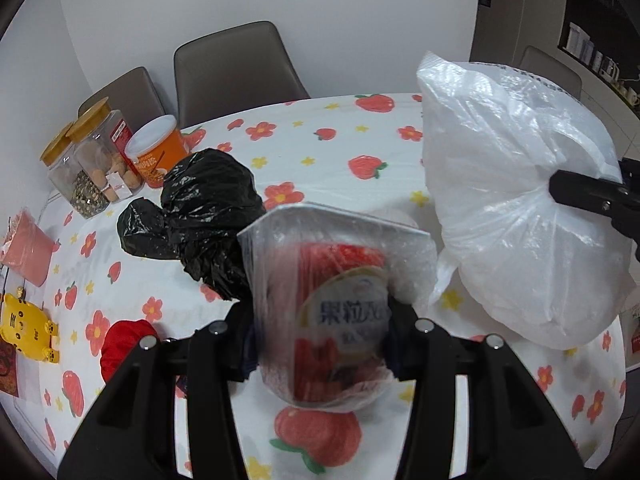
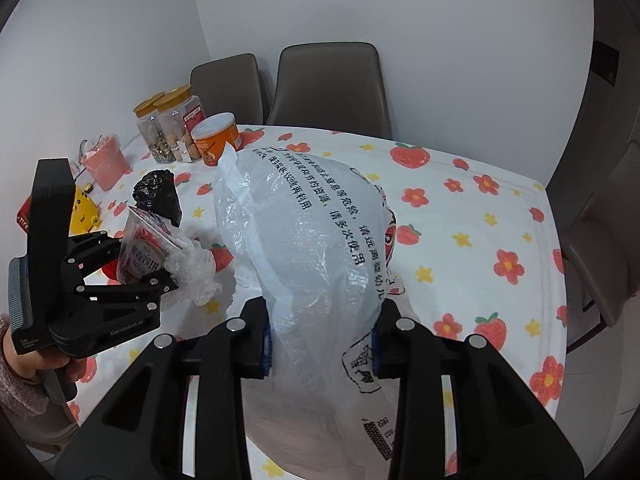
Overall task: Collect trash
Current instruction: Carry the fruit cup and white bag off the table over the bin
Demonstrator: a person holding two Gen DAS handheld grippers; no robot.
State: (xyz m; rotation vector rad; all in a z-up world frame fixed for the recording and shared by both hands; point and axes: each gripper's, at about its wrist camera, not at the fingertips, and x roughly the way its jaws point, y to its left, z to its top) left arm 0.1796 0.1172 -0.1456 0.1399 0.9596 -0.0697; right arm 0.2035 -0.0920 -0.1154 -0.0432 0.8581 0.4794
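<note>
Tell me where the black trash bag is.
The black trash bag lies on the table, beyond the left gripper, near the orange can.

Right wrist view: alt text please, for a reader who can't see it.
The right gripper clamps a white plastic bag above a strawberry-print tablecloth. At left, the left gripper holds a red cup in clear wrap; a black bag lies behind, jars near the wall.

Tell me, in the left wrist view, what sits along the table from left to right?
Yellow tiger toy → pink cup → clear jars with gold lids → orange canister → black trash bag → wrapped red cup in the left gripper → white plastic bag.
</note>
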